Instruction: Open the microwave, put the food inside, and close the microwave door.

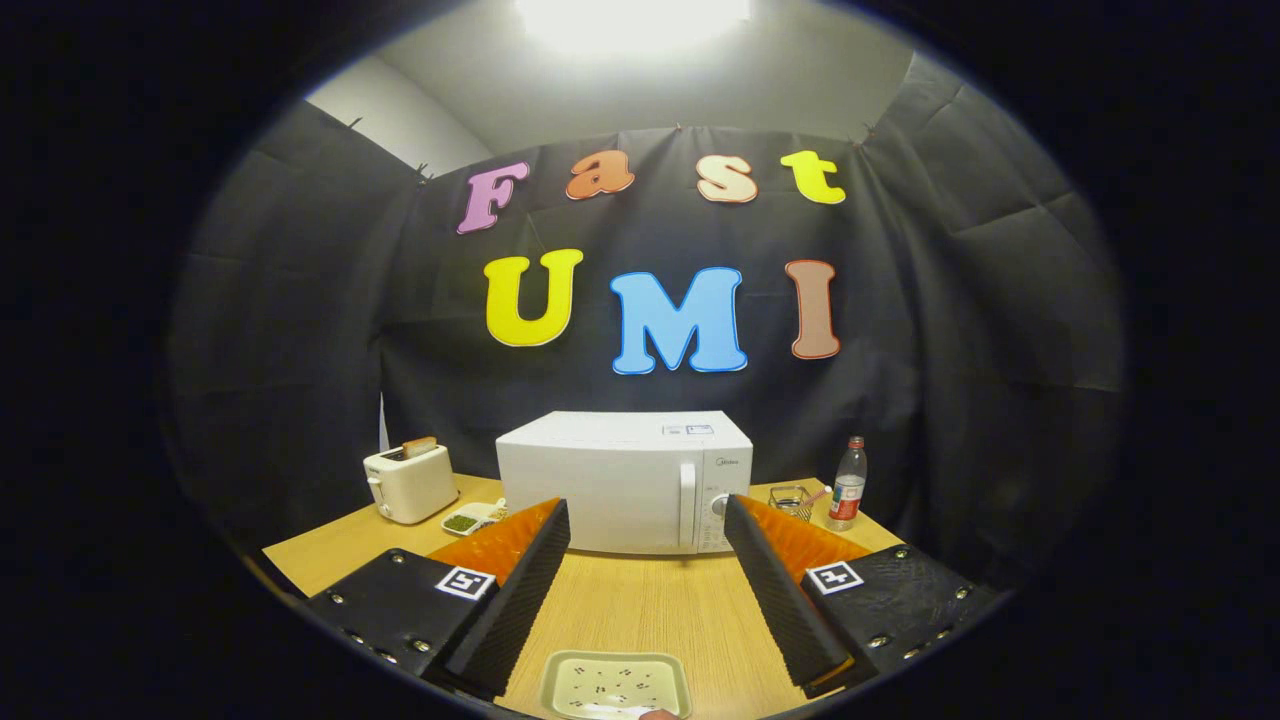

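Note:
A white microwave (625, 482) stands on the wooden table (650, 605), beyond my fingers, with its door closed and a vertical handle (687, 505) beside the control dials. My gripper (648, 525) is open, its two fingers spread wide apart with nothing between them, well short of the microwave. A small white dish of green food (467, 520) lies to the left of the microwave, just past my left finger (520, 590). A pale square plate (615, 686) sits on the table close under the gripper, between the finger bases.
A white toaster (409, 482) with bread in its slot stands at the table's left rear. A plastic bottle (847, 485) and a small glass container (790, 498) stand right of the microwave. Black cloth walls close in the booth behind.

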